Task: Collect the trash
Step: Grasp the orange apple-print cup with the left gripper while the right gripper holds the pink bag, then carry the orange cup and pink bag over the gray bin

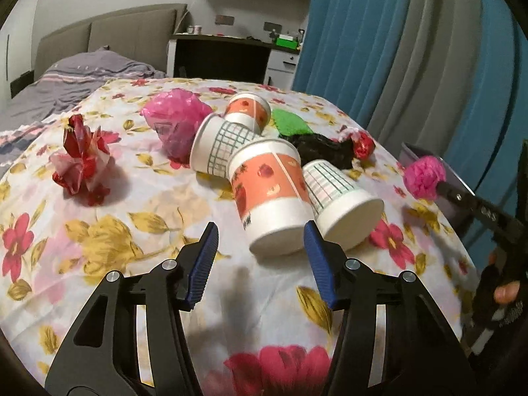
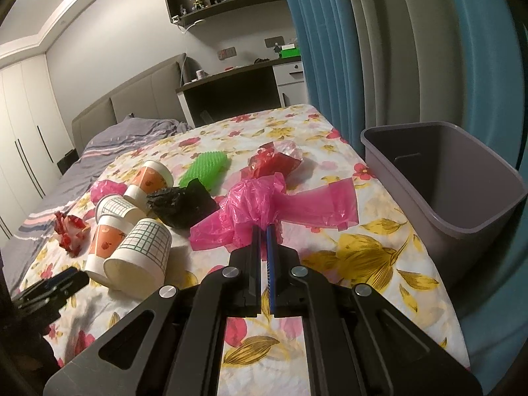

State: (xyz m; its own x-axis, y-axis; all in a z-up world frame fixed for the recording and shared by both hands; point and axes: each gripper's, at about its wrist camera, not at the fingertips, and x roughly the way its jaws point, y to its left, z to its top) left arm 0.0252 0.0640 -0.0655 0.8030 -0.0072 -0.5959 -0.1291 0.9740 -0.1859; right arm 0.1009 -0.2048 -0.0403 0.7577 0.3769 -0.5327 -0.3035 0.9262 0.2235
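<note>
Landmark: bin (image 2: 462, 178), grey, off the bed's right edge, nothing visible inside, so collecting has barely started.

Far left of bin: red wrapper (image 1: 82, 161), crumpled, alone on the floral sheet (image 1: 132, 217), untouched.

Next toward bin: big pink bag (image 1: 176, 122), loose, behind the cups.

Then four paper cups tipped in a heap, touching each other. Left gripper (image 1: 260, 234) hangs just before the nearest apple cup (image 1: 270, 194), blue pads (image 1: 204, 257) apart, nothing between them. Looks lined up on that cup's base; grid cup (image 1: 343, 194) leans on it, may roll when it's lifted.

Closer to bin: green sponge (image 2: 204, 168) and black bag (image 2: 181, 204), lying flat, not touched.

Nearest bin: right gripper (image 2: 262, 231) is clamped on the pink wad (image 2: 260, 211), a thin bunch pinched between the fingers, tails hanging loose. Probably held ready for a drop, bin just beside.
</note>
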